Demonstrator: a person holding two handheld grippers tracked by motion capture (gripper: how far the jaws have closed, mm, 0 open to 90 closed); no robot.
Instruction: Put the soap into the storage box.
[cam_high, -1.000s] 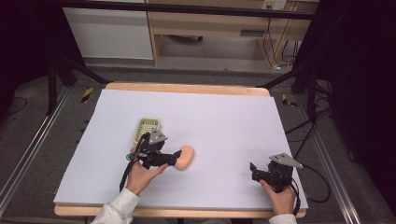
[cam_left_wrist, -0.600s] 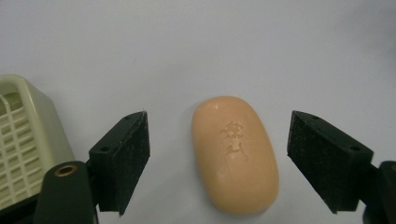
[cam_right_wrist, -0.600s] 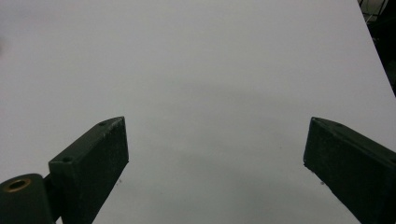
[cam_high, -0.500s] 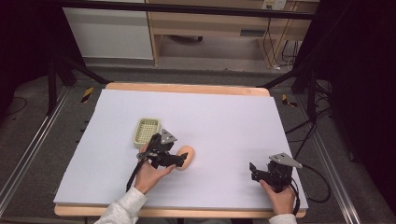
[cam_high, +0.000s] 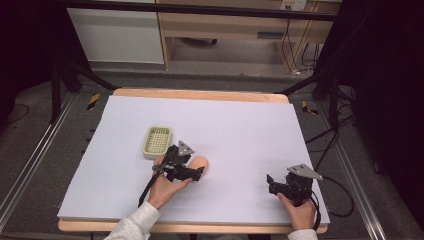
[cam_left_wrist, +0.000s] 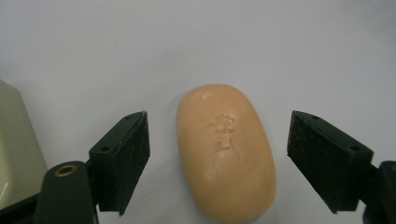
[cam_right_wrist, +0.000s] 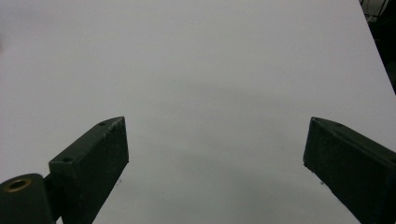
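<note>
Soap (cam_left_wrist: 225, 151) pickup: left gripper (cam_left_wrist: 219, 158) spread, 1 jaw on each long side, no contact.
Soap lies flat on the table (cam_high: 240, 125) beside the dish (cam_high: 157, 141). Centre, lower, then close evenly. Right gripper (cam_right_wrist: 215, 163) spread, idle.

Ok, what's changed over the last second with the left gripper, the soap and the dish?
The left gripper shifted right along the table, uncovering the soap dish; its open jaws now straddle the soap without gripping. Soap, dish and right gripper stayed put.
</note>
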